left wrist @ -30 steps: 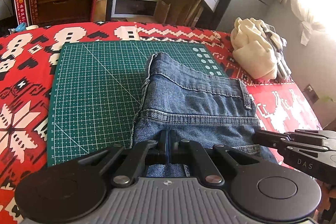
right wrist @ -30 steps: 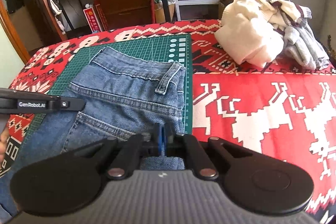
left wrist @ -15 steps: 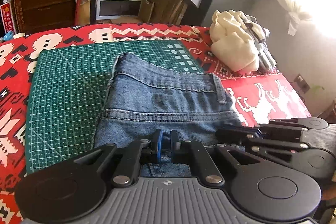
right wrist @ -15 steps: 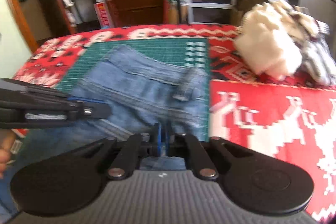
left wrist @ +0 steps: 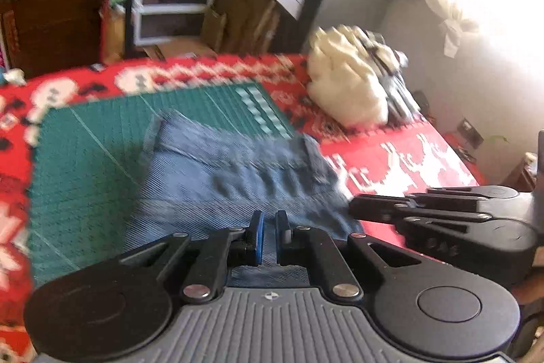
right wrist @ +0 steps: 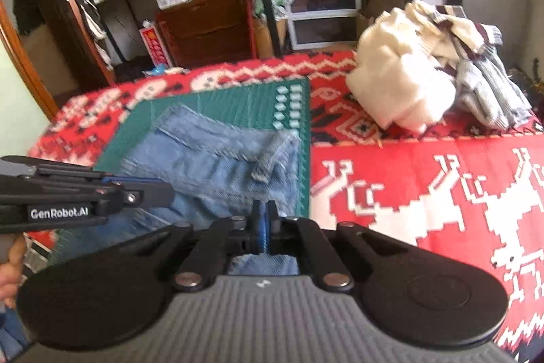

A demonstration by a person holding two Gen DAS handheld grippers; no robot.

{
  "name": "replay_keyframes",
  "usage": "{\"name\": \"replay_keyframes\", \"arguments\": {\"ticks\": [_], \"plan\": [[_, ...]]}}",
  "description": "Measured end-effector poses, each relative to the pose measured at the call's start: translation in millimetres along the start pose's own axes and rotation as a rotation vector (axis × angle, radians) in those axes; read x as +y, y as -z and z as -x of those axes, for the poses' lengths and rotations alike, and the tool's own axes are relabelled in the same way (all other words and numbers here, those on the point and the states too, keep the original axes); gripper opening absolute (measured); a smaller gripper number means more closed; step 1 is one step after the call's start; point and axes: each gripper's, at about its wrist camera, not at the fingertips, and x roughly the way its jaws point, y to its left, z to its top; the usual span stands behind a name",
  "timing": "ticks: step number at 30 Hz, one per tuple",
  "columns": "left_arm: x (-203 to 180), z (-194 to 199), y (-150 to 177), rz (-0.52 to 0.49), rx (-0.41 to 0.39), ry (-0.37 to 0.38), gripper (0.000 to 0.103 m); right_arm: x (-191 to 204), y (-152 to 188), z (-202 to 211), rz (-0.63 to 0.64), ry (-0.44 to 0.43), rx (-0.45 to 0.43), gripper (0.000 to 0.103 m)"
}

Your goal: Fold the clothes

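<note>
Jeans lie partly folded on the green cutting mat, waistband at the far end, well ahead of both sets of fingers; the near denim edge runs under the fingertips.

Left gripper: fingers narrow, a slim gap with denim showing in it. Whether cloth is actually pinched, cannot tell; it looks loose. Right gripper: fingers pressed together on the near edge of the jeans, just right of the left gripper's fingers.

Risks, as judged:
- Uneven hold. If only the right side grips, a lift drags one corner and the fold skews.
- Both pictures are motion-blurred, so things are moving fast; heavy denim could slide out of a thin pinch.
- The two grippers sit close together; they could knock and jolt the cloth.
- Right edge of the jeans overhangs the mat onto the red patterned cloth; pulling could bunch it.
- Pile of pale clothes lies far right ahead, well apart, low risk.
</note>
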Motion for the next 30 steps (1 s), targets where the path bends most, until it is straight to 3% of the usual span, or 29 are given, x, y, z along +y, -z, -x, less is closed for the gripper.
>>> {"name": "replay_keyframes", "arguments": {"ticks": [5,10,17,22,26,30], "plan": [[29,9,-10,0.030,-0.004,-0.063,0.005,10,-16,-4,0.039,-0.046,0.006,0.000],[41,-12,-9,0.025,0.028,-0.062,0.004,30,-22,-34,0.088,-0.107,0.053,0.006],[42,-34,-7,0.071,0.031,-0.033,0.003,34,-20,-70,0.094,-0.118,0.088,0.003],[37,-46,-10,0.056,0.037,-0.035,0.003,26,-20,-73,0.073,-0.123,0.083,0.000],[35,-49,-13,0.054,0.039,-0.039,0.003,22,-23,-72,0.074,-0.051,0.059,0.000],[38,-46,-16,0.076,0.036,-0.024,0.003,5,-27,-77,0.009,-0.071,0.057,0.000]]}}
